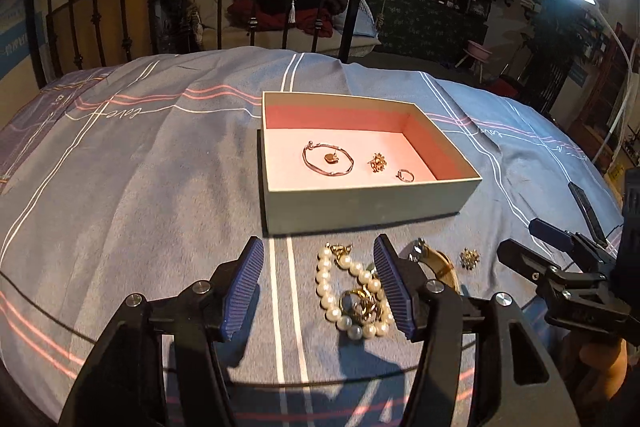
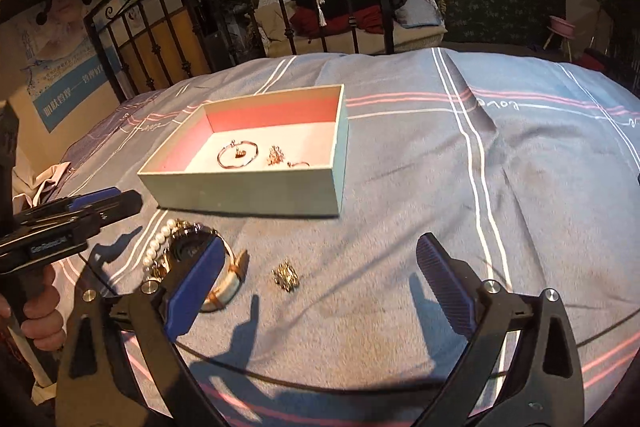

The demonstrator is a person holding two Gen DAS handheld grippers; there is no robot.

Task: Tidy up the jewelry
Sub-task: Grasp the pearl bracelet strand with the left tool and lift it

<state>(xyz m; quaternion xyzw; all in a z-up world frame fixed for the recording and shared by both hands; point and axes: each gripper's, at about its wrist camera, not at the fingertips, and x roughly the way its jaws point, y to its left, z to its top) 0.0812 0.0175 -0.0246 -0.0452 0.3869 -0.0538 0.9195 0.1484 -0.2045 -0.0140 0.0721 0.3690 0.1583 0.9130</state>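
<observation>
Left wrist view first: the left gripper (image 1: 318, 285) hangs above the blue striped bedspread (image 1: 140, 187) with its blue pads spread and nothing between them pressed. Just under it lies a pearl bracelet (image 1: 352, 291) coiled round some gold pieces, and a white-and-gold bangle (image 1: 440, 265) sits just to the right, partly behind the right-hand pad. A small sparkly brooch (image 1: 469, 259) lies alone beside that. Behind them stands the open box (image 1: 360, 205), pale green outside, pink inside, already holding a thin bracelet with a charm (image 1: 328, 161), a gold cluster earring (image 1: 377, 162) and a small ring (image 1: 405, 175). Over to the right wrist view, the right gripper (image 2: 320, 283) is released too, jaws wide, gripping nothing, with the brooch lying on the cloth between its fingers
</observation>
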